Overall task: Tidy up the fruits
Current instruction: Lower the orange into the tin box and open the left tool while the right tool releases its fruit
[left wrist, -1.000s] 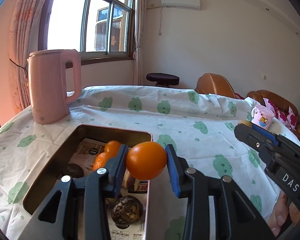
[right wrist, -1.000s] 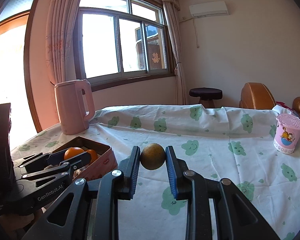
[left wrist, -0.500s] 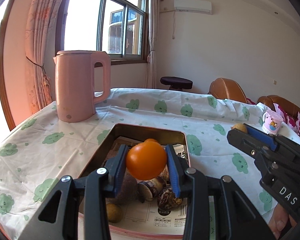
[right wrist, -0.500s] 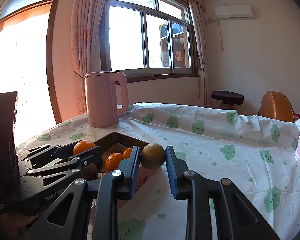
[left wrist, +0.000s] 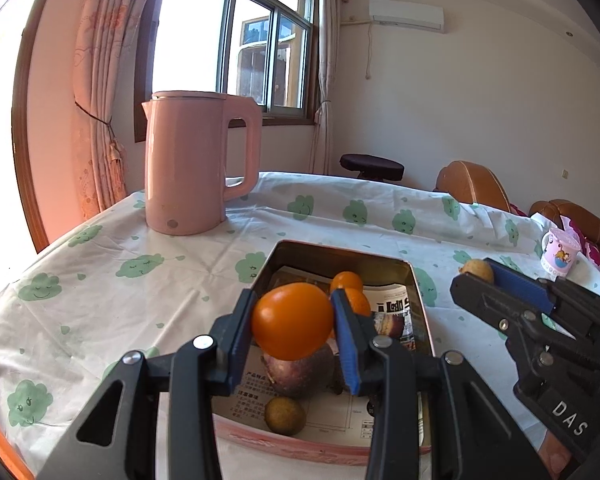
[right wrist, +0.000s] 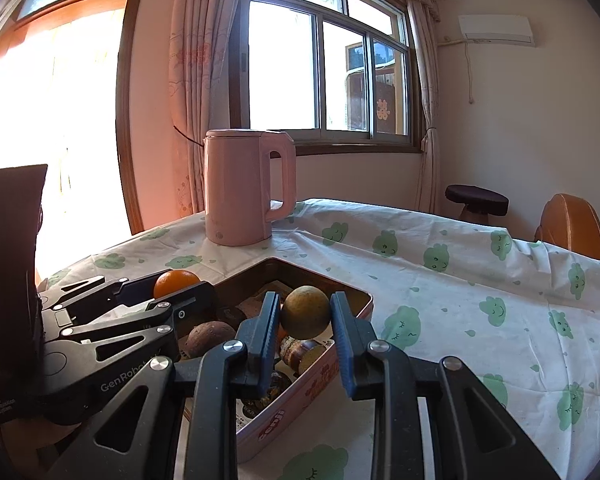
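One pink cup, left view only

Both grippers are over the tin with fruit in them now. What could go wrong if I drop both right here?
1. The left gripper holds the round orange fruit above the dark purple fruit in the rectangular metal tin; released, it may bounce or roll off it.
2. The right gripper holds the small brownish-green fruit near the tin's corner rim; it might land outside on the cloud-print tablecloth.
3. The two grippers sit close together and could collide.
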Demonstrator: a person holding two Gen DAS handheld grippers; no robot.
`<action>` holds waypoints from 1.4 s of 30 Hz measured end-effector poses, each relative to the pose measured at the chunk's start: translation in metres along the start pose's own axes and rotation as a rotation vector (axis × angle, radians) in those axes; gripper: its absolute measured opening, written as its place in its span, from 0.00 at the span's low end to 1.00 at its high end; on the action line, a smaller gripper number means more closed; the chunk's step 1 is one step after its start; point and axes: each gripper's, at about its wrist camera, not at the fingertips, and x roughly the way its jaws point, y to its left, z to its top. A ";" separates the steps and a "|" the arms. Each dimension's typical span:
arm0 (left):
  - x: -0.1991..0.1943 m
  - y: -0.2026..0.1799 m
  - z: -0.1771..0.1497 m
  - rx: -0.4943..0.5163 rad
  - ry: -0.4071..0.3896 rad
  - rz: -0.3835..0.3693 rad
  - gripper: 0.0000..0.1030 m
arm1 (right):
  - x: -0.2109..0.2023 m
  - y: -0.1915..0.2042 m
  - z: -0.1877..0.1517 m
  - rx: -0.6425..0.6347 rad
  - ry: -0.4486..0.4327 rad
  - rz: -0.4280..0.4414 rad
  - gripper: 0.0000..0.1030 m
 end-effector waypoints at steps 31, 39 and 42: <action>0.010 0.016 -0.017 0.001 0.078 -0.003 0.41 | 0.049 0.027 -0.017 -0.034 0.191 0.075 0.29; 0.005 0.022 -0.017 -0.016 0.069 0.008 0.55 | 0.047 0.019 -0.018 0.001 0.194 0.056 0.48; -0.002 0.023 -0.018 -0.014 0.050 0.007 0.64 | 0.040 0.018 -0.019 0.003 0.174 0.037 0.54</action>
